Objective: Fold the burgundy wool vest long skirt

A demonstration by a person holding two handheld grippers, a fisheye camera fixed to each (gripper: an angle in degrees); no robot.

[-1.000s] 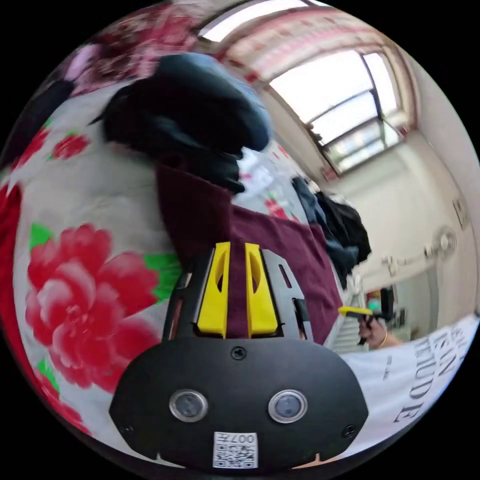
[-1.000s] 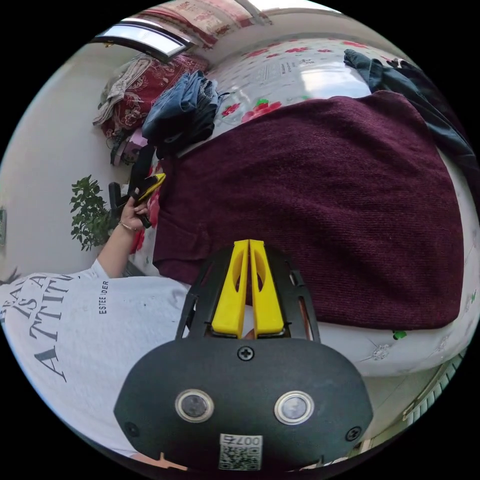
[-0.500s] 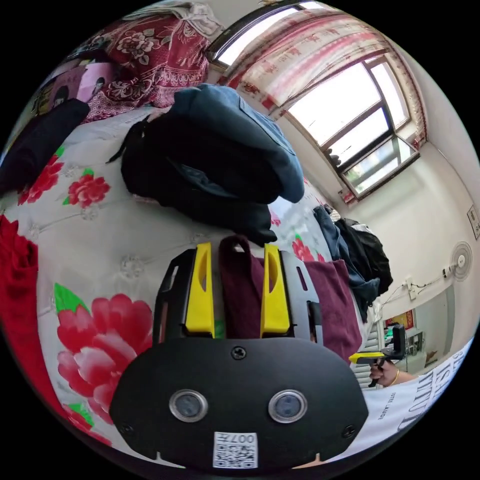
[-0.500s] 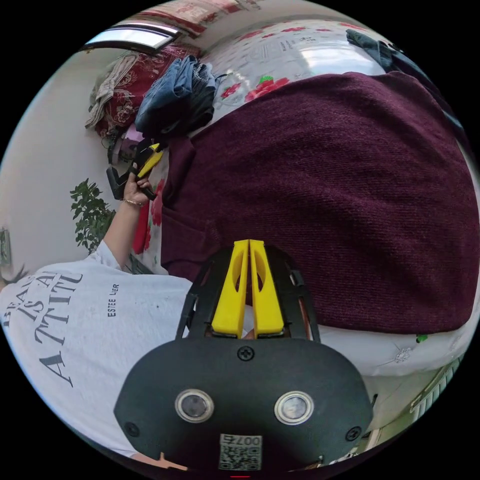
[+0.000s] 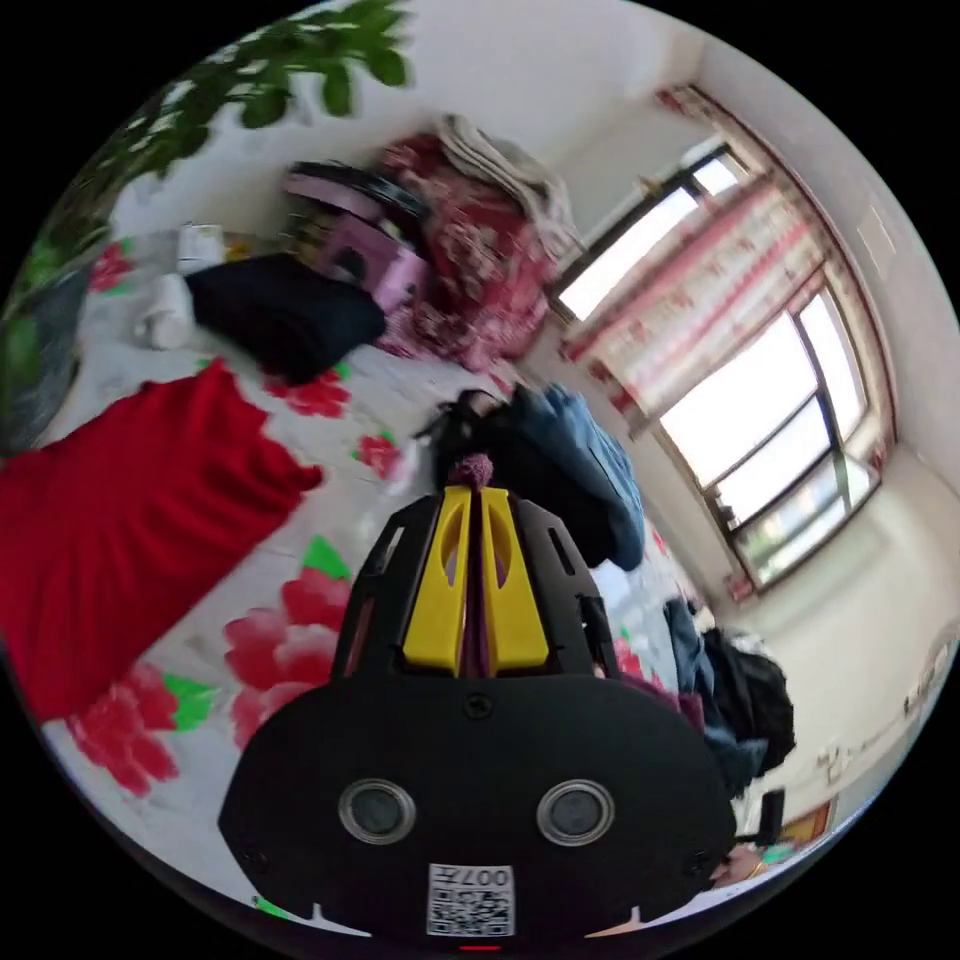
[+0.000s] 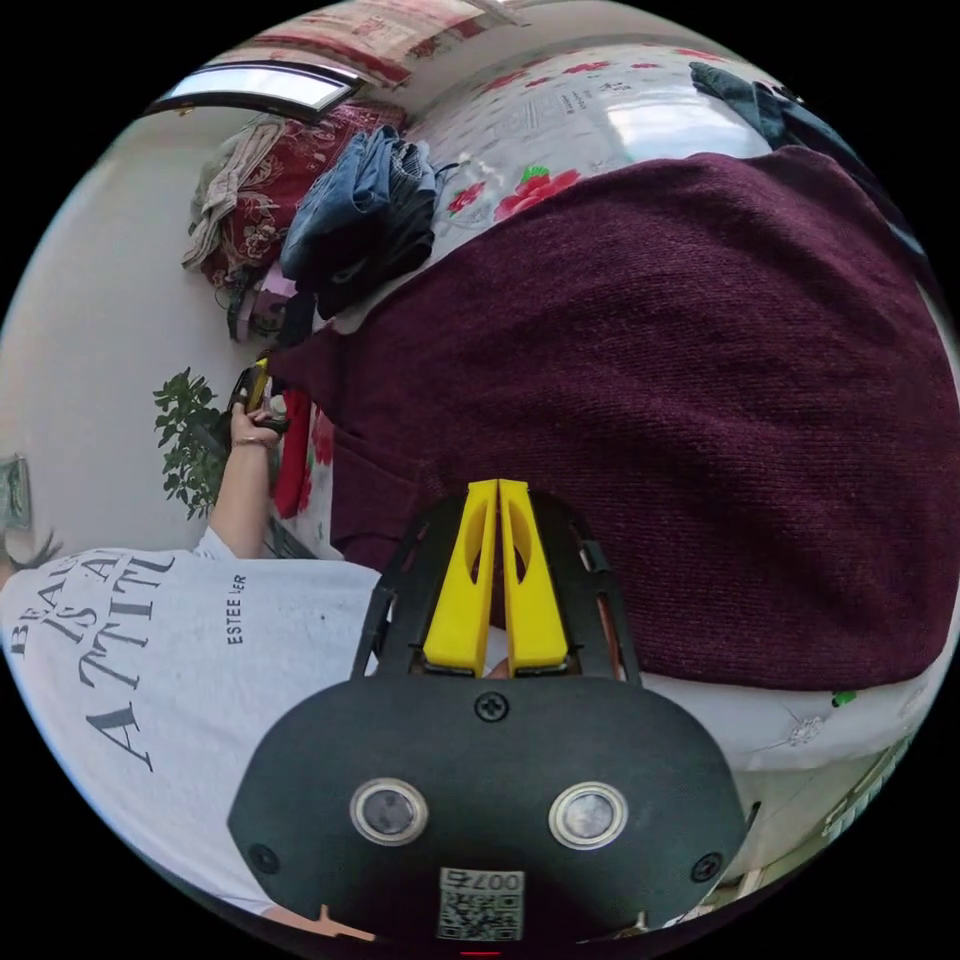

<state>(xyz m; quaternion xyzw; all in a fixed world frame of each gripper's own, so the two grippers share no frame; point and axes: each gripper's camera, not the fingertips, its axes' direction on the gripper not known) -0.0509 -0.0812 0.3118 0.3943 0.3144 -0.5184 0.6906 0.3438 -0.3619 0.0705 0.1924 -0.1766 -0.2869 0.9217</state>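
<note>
The burgundy wool skirt (image 6: 680, 400) lies spread across the flowered bed (image 6: 590, 110), its near edge along the bed's front. In the left gripper view my left gripper (image 5: 472, 495) is shut on a narrow burgundy strip of the skirt, a tuft (image 5: 472, 468) poking out past the tips. In the right gripper view a hand holds that left gripper (image 6: 255, 385) at the skirt's far left corner, which is drawn out towards it. My right gripper (image 6: 498, 487) hovers over the skirt's near edge, jaws pressed together with no cloth seen between them.
A heap of dark and blue clothes (image 5: 570, 480) sits on the bed behind the skirt. A red garment (image 5: 130, 520) and a black folded one (image 5: 280, 310) lie to the left. More dark clothes (image 6: 770, 105) lie at the far side. A plant (image 6: 190, 440) stands by the wall.
The left gripper opened around the burgundy strip half a second ago and has now shut on it and pulled it outward, stretching the skirt's corner. The right gripper stays shut.
</note>
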